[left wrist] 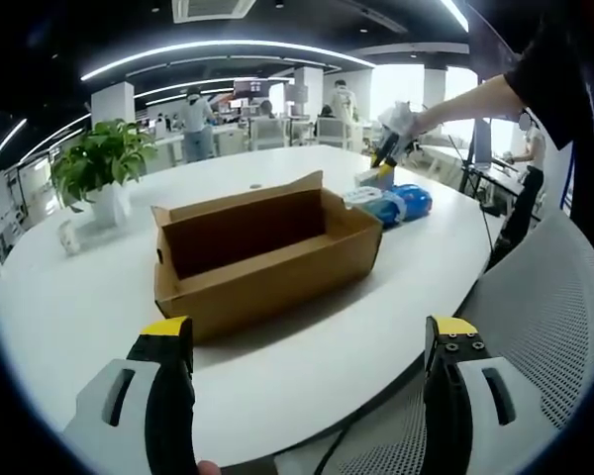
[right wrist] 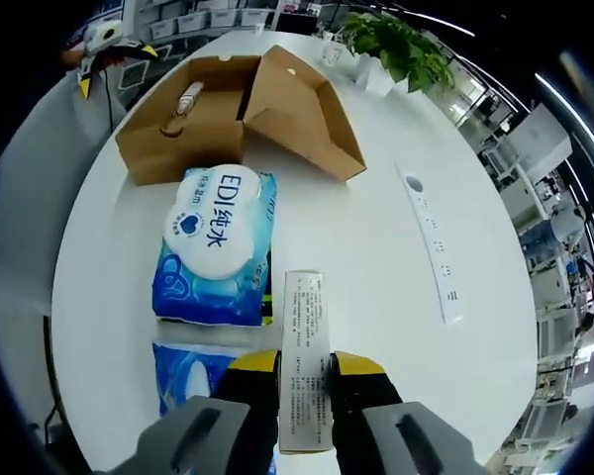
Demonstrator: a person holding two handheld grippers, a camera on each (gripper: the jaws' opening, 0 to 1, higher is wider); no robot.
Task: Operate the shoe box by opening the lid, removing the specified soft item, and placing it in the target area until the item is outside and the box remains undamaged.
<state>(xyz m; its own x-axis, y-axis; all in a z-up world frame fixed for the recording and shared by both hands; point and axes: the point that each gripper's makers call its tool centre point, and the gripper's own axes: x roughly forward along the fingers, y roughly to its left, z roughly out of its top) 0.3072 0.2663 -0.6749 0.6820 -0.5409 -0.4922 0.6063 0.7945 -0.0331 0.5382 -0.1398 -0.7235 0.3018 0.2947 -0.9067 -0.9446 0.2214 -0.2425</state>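
On the white table (left wrist: 307, 356), the open shoe box (left wrist: 262, 252) is seen beyond the left gripper (left wrist: 312, 381), whose jaws are held apart; an office with desks lies behind. In the right gripper view, a slim printed carton (right wrist: 305, 361) is clamped by the right gripper (right wrist: 305, 381) beside a blue wipes pack (right wrist: 216, 247), with a potted plant (right wrist: 396, 45) farthest off.

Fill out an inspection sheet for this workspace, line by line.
Surface: white table, mostly bare.
Job's things: cardboard shoe box open, lid raised; blue wipes pack lies on the table outside the box; a bottle-like item remains inside.
Clutter: potted plant; white power strip.
Grippers: left gripper open, short of the box; right gripper shut on a slim white carton.
Cables: thin dark cable at the table's near edge.
Surroundings: open office, people beyond, mesh chair.
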